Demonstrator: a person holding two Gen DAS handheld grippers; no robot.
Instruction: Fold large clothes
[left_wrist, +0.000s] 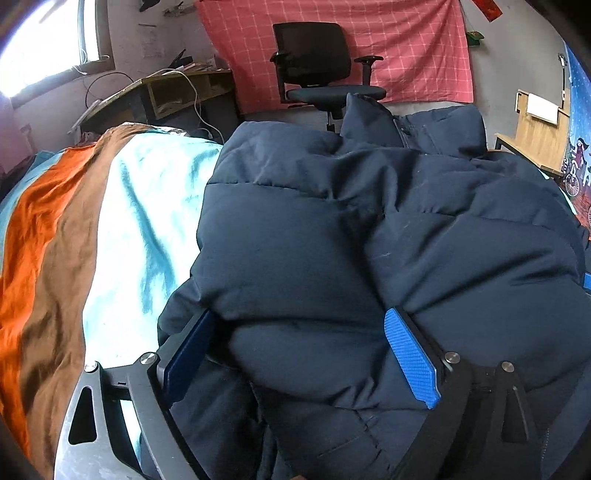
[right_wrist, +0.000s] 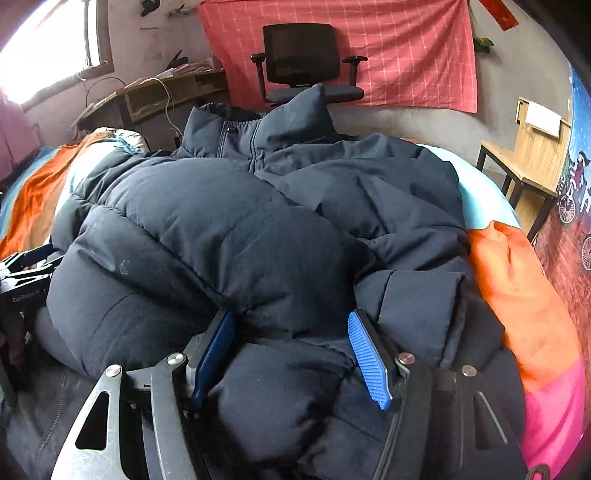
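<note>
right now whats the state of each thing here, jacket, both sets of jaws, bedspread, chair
puffer jacket: lying bunched on the bed, sleeve folded across the front, collar standing up, zip closed near the collar
left gripper: jaws wide apart, jacket padding bulging between them
right gripper: jaws apart, a fold of jacket between them
striped bedspread: spread out, wrinkled
office chair: upright, unoccupied

Right gripper (right_wrist: 291, 354) jaws straddle a fold of the navy jacket (right_wrist: 229, 229).

Black office chair (left_wrist: 317, 70) before red checked cloth (left_wrist: 406, 44); wooden desk (left_wrist: 177, 92).
</note>
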